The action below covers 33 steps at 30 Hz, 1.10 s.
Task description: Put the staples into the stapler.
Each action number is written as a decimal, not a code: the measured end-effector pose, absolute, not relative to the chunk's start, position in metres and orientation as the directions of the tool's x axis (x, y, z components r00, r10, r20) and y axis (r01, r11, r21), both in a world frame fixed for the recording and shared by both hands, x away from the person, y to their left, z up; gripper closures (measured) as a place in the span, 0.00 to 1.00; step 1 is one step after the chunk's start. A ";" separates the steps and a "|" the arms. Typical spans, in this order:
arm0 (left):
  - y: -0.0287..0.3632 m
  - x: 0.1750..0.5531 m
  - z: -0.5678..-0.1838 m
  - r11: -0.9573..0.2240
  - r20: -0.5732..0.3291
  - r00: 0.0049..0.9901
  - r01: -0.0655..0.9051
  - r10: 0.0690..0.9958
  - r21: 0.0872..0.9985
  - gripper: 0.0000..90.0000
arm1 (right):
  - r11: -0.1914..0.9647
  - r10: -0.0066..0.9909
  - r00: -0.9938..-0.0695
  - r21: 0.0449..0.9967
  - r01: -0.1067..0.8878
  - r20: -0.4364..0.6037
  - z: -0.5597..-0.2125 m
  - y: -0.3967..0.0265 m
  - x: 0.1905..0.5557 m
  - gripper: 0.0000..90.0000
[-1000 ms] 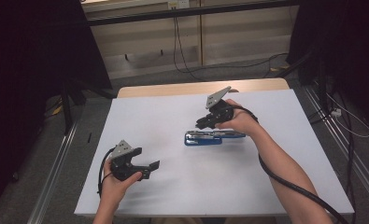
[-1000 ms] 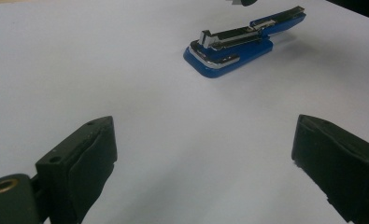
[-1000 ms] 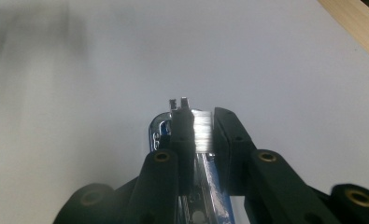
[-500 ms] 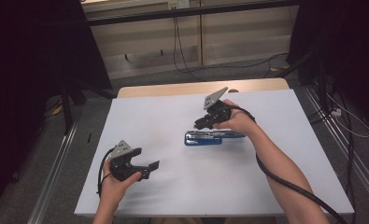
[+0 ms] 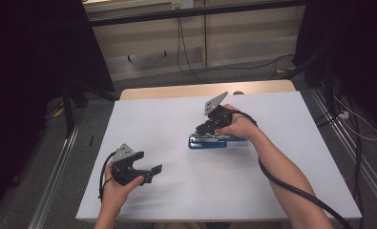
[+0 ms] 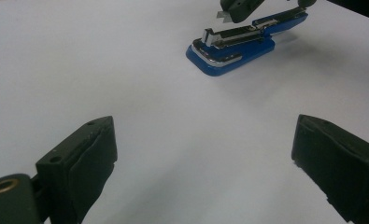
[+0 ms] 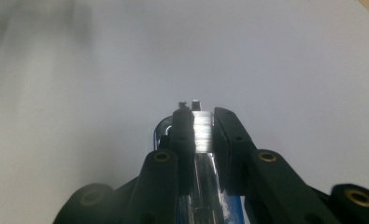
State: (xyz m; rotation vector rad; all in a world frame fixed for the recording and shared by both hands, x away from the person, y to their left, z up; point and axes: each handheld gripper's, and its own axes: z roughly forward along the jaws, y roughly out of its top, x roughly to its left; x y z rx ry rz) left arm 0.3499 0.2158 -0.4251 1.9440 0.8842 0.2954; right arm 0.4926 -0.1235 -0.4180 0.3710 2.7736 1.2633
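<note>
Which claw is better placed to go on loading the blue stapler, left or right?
Right. The right claw sits directly over the open blue metal stapler, pinching a strip of silver staples above its channel. The left claw is open, holding nothing, well short of it on the white table.

white table (image 5: 281,157), grey floor (image 5: 143,86), black cables (image 5: 180,43)

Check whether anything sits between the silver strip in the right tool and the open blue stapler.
Nothing visible does: the right tool holds the silver strip just above the stapler, over its open channel; the left tool is well aside, open.
</note>
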 end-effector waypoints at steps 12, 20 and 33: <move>0.217 0.350 -0.425 -0.278 -0.161 0.706 0.464 0.690 0.841 0.08 | 0.636 0.230 -0.973 0.751 0.178 0.036 -0.421 -0.118 0.492 0.88; 0.218 0.350 -0.425 -0.280 -0.159 0.707 0.463 0.689 0.841 0.08 | 0.642 0.220 -0.975 0.747 0.172 0.035 -0.425 -0.117 0.493 0.88; 0.217 0.350 -0.426 -0.287 -0.160 0.708 0.468 0.688 0.836 0.08 | 0.652 0.205 -0.978 0.742 0.155 0.023 -0.426 -0.118 0.495 0.88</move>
